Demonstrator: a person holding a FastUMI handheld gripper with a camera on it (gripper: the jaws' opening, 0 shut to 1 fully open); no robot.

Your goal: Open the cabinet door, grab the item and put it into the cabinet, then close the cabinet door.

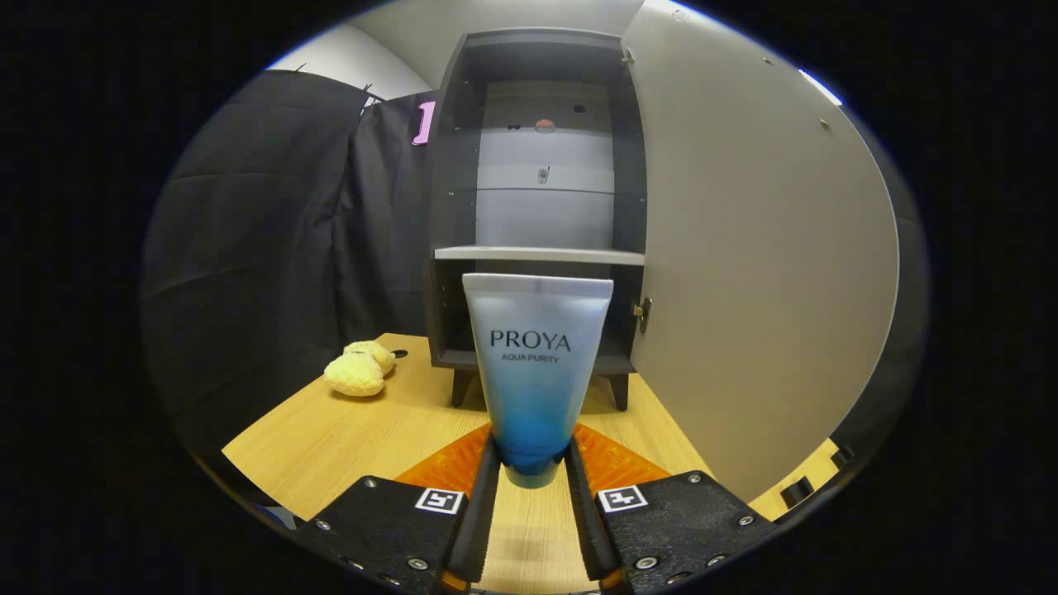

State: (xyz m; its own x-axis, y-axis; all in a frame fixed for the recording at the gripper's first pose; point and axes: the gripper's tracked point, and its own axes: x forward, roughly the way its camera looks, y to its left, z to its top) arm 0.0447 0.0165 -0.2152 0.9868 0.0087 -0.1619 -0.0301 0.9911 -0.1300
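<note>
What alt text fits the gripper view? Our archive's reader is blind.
The hand-held gripper is shut on an upright blue-white tube, held above a wooden table before a dark cabinet whose door stands open. A yellow plush toy lies beside the cabinet.

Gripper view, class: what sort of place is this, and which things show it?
Probably a staged test booth, not a real home: black cloth wall, a small open cabinet on a wooden table, a plush toy, and a tube clamped in the jaws of the gripper.
</note>
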